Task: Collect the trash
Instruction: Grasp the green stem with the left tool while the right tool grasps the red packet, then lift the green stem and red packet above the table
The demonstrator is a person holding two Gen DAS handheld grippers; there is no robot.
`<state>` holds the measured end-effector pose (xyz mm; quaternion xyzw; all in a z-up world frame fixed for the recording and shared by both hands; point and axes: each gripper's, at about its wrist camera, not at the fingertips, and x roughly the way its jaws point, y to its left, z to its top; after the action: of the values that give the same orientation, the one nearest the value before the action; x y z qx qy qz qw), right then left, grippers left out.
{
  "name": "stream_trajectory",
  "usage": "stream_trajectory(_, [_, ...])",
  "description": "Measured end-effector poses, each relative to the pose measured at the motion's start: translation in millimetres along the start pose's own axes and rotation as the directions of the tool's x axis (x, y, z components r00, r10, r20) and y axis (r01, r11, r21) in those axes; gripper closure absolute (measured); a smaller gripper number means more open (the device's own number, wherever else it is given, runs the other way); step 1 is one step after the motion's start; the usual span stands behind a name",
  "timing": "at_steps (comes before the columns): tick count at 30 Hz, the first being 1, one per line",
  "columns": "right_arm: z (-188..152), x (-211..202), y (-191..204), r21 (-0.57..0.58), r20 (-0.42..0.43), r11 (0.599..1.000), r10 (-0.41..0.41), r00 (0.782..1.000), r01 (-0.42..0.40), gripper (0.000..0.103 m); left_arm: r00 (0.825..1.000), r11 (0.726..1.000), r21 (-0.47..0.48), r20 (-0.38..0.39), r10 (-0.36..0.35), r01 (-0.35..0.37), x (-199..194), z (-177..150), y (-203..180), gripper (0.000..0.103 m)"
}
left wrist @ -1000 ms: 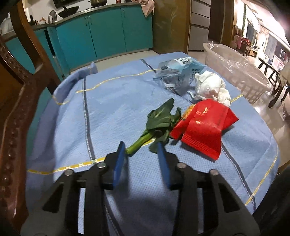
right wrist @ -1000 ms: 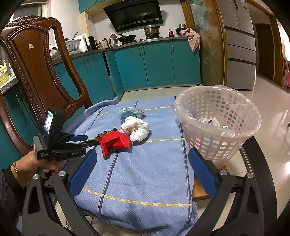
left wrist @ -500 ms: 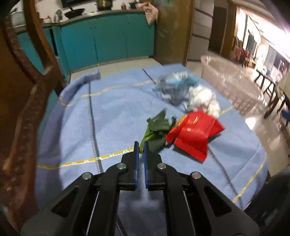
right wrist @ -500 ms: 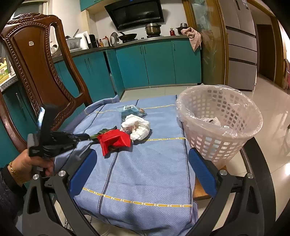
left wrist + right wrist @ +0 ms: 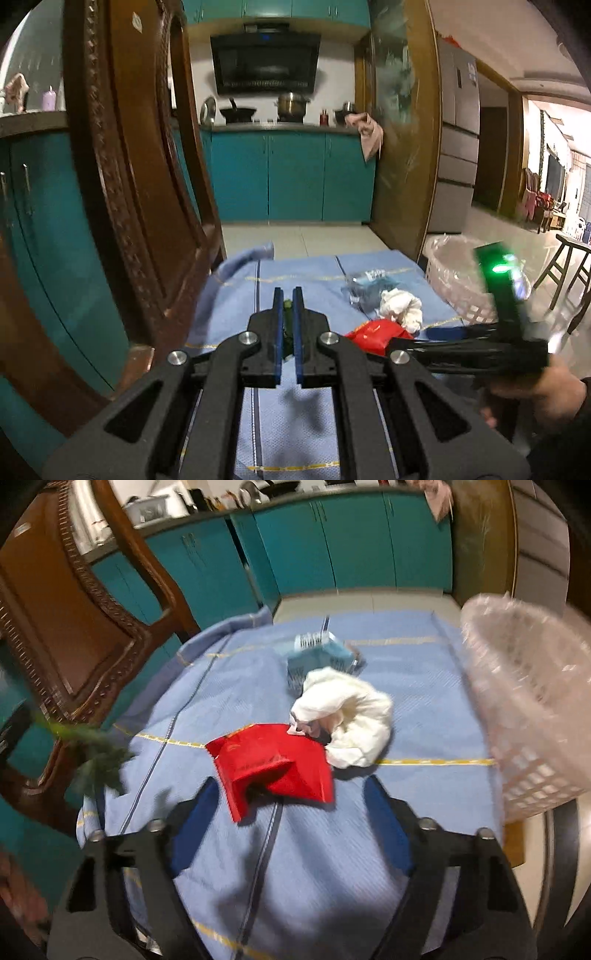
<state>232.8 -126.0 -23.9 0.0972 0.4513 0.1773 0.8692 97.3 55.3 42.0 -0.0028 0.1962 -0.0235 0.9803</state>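
veggie scrap: the green leafy stalk [image 5: 287, 325] sits pinched between the left gripper's [image 5: 288, 332] blue pads, off the cloth. In the right wrist view it shows as a blurry green bunch [image 5: 98, 760] hanging at the left edge beside the chair, so it looks carried by the stem with the leaves dangling.

left tongs: pressed nearly together on that stalk. A thin stem needs a tight squeeze or it slips, I'd guess.

red wrapper: the red packet [image 5: 273, 768] lies flat on the cloth, one edge touching the white wad.

right tongs: the right gripper [image 5: 291, 812] hangs just over the near edge of the red packet, jaws closing in, pads either side of it and not touching it yet. Looks like it's lining up the next grab.

white wad: crumpled white tissue [image 5: 347, 716] sits behind the packet, with a pale blue plastic bag [image 5: 317, 653] just past it. Both untouched.

basket: the lined white basket [image 5: 532, 701] stands at the table's right edge, near the pile, so every drop is a short trip.

table: blue tablecloth [image 5: 406, 686] with yellow stripes; carved wooden chair [image 5: 66, 620] crowds the left side, so the veggie has to swing clear of it.
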Motion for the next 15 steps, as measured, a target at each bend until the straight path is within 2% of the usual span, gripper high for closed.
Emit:
stream_trajectory(1, [2, 5, 0, 0.006, -0.008, 1.0, 0.013, 1.0, -0.013, 0.044, 1.0, 1.0, -0.008, 0.009, -0.004, 0.004, -2, 0, 0, 0.097])
stream_trajectory(2, [3, 8, 1, 0.002, -0.016, 1.0, 0.024, 1.0, -0.024, 0.06, 1.0, 1.0, -0.012, 0.011, -0.009, 0.009, -2, 1, 2, 0.097])
stream_trajectory(4, [2, 6, 5, -0.019, -0.02, 0.999, 0.037, 0.999, -0.038, 0.083, 1.0, 1.0, -0.018, 0.016, -0.011, 0.011, -1, 0, 5, 0.097])
stream_trajectory(5, [1, 1, 7, -0.026, -0.003, 0.999, 0.043, 0.999, -0.043, 0.089, 1.0, 1.0, -0.017, 0.008, -0.011, 0.012, 1, 0, 6, 0.097])
stream_trajectory(6, [0, -7, 11, -0.042, 0.023, 0.998, 0.047, 0.999, -0.046, 0.09, 1.0, 1.0, -0.019, 0.001, -0.011, 0.011, 4, -2, 7, 0.097])
stream_trajectory(7, [0, -14, 14, -0.057, 0.045, 0.997, 0.051, 0.998, -0.048, 0.095, 1.0, 1.0, -0.024, -0.004, -0.011, 0.011, 5, -3, 9, 0.097])
stream_trajectory(15, [-26, -91, 16, -0.091, 0.187, 0.99, 0.125, 0.974, -0.109, 0.096, 0.999, 0.999, -0.025, -0.019, -0.031, 0.03, 8, -5, 8, 0.097])
